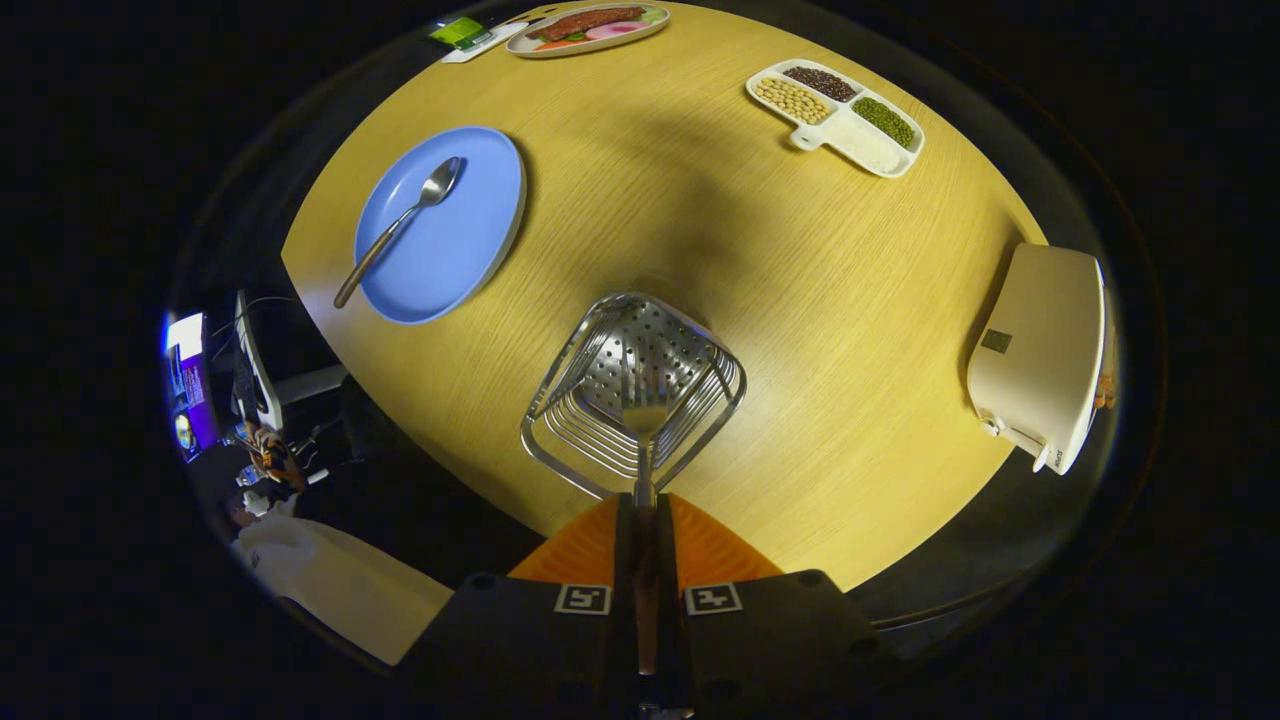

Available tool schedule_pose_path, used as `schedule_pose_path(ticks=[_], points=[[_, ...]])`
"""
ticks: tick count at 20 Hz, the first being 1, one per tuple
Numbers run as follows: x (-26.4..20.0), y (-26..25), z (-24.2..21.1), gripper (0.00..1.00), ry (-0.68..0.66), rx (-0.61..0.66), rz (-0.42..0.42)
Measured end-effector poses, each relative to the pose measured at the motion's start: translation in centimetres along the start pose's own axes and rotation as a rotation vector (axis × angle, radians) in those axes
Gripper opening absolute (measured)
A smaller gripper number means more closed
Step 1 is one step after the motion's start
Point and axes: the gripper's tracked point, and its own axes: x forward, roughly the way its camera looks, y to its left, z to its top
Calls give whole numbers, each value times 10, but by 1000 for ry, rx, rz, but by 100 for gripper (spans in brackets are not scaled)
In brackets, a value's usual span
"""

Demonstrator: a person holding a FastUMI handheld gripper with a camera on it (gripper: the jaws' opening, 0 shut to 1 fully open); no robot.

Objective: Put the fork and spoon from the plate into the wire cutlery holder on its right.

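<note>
Gripper clamped on fork, both fingers pressed close on its handle. Fork held straight ahead along the fingers, at 12 o'clock from them, head hanging over the holder's open mouth, tines pointing into it. Whether the tines touch the bottom: cannot tell. Holder upright on table, just beyond the fingertips, wire walls around a perforated floor. Plate, blue, at 10 o'clock from the holder, apart from it. Spoon lying on the plate, bowl toward the plate's middle at its 1 o'clock end, handle running to 7 o'clock and poking past the rim. Tray, white and divided, with beans and grains in its compartments, at 1 o'clock from the holder, well apart. Dish with food at 12 o'clock, at the far edge of the table, with a small green-topped item just beside it at its 9 o'clock. Appliance, white, at 3 o'clock from the holder, at the table's edge. Clutter and a lit screen off the table at 9 o'clock.
</note>
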Motion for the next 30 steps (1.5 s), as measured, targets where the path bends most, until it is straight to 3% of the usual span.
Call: schedule_pose_path(ticks=[5,10,20,30], points=[[-15,11,16,67,-97,34,26],[-37,36,22,99,-206,51,79],[-67,86,20,100,-450,71,58],[-64,150,67,100,-705,158,14]])
